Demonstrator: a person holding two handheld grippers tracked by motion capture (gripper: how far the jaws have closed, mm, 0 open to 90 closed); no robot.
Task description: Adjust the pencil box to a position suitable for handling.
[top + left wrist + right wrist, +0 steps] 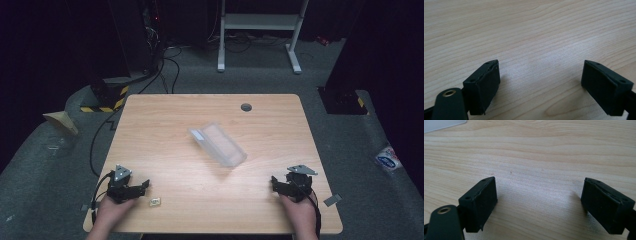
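A clear plastic box (217,144) lies diagonally at the middle of the wooden counter (270,120), well apart from both hands. The left claw (146,185) and right claw (273,181) rest at the near edge, jaws spread wide and empty over bare wood. A small pale tag (155,201) lies just right of the left claw. The box is probably light, rigid and smooth-walled, so likely slippery; gripping across its narrow width near one end seems soundest.
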